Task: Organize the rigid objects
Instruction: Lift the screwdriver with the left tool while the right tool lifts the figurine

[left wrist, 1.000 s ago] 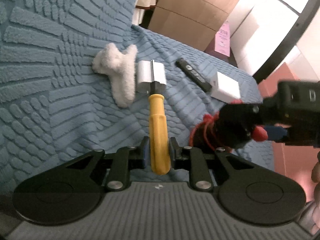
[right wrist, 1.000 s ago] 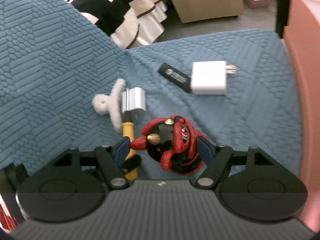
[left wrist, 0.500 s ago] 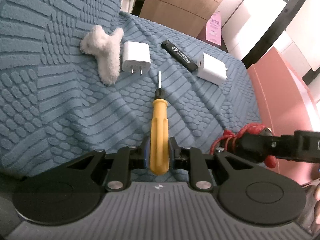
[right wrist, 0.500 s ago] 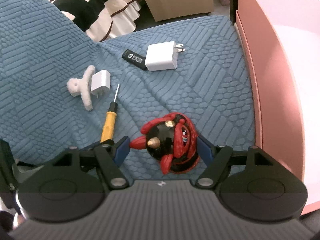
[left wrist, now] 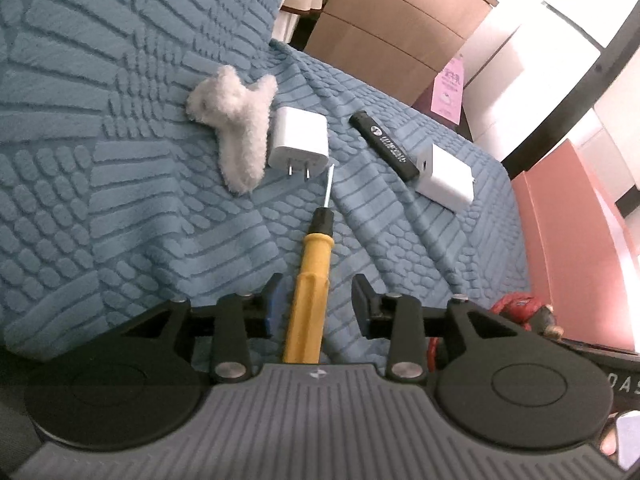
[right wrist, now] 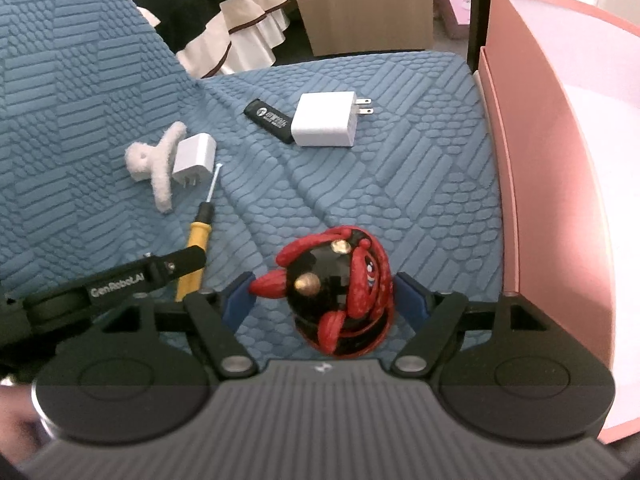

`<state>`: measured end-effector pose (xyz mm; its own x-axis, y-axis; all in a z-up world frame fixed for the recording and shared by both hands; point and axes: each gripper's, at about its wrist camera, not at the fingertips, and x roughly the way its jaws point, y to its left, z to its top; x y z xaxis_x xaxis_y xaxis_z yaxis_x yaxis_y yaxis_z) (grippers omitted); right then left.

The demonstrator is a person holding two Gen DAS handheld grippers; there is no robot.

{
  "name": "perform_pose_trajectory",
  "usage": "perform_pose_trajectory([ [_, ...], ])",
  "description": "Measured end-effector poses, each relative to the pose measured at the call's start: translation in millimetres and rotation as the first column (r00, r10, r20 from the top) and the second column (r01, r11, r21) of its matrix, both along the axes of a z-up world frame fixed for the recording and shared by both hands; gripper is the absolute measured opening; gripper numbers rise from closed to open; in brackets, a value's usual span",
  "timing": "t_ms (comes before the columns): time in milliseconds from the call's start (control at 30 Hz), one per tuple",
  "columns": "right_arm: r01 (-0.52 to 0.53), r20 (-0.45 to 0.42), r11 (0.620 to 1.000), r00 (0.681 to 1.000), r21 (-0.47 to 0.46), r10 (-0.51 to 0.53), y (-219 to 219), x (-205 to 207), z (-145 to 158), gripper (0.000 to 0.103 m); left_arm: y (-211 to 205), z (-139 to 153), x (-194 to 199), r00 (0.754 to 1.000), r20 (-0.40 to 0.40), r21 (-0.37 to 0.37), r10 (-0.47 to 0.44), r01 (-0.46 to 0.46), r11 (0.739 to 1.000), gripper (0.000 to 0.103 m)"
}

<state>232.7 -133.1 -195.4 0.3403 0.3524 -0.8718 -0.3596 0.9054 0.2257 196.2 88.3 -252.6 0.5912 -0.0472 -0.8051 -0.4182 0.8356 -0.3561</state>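
The left gripper (left wrist: 318, 304) has just let go: half a second ago its jaws were clamped on the yellow handle of the screwdriver (left wrist: 310, 284), and now they stand apart with a clear gap on each side of it. The screwdriver lies flat on the blue textured bed cover (left wrist: 120, 208), its thin blade pointing up toward the small white charger (left wrist: 298, 140) and stopping just short of its prongs. Beside that charger sits the fluffy white hair clip (left wrist: 236, 132), touching or nearly touching it. Further right lie the black stick (left wrist: 384, 146) and the larger white charger (left wrist: 444, 180), which touch each other.

The right gripper (right wrist: 322, 300) has its jaws spread wide on either side of the red and black figurine (right wrist: 340, 288). One pad sits by its red horn and the other just off its far side, so it looks loosely bracketed rather than squeezed, and whether it rests on the cover I cannot tell. The pink box (right wrist: 560, 160) stands just to the right of it.

My reading is that the screwdriver now counts as placed in the row with the other small things, and the figurine is the next piece to settle
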Motion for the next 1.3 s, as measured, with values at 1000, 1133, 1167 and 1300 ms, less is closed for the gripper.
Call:
perform_pose_trajectory([
  [1000,-0.005,0.041,0.999,0.999,-0.053,0.007,-6,-2,-13,0.059,-19,7,15,0.996,-0.012,0.113,-0.09,0.091,0.989,0.02],
  [1133,-0.003,0.055,0.999,0.998,-0.045,0.006,-9,-6,-5,0.059,-19,17,10,0.997,-0.001,0.088,-0.081,0.081,0.993,0.019],
  [1167,-0.002,0.06,0.999,0.998,-0.042,0.005,-10,-7,-2,0.059,-19,19,8,0.997,0.003,0.074,-0.075,0.075,0.994,0.019],
  [1300,-0.013,0.096,0.998,0.995,-0.068,0.019,-15,-11,12,0.059,-25,28,1,0.996,0.014,0.051,-0.085,0.084,0.995,0.019],
])
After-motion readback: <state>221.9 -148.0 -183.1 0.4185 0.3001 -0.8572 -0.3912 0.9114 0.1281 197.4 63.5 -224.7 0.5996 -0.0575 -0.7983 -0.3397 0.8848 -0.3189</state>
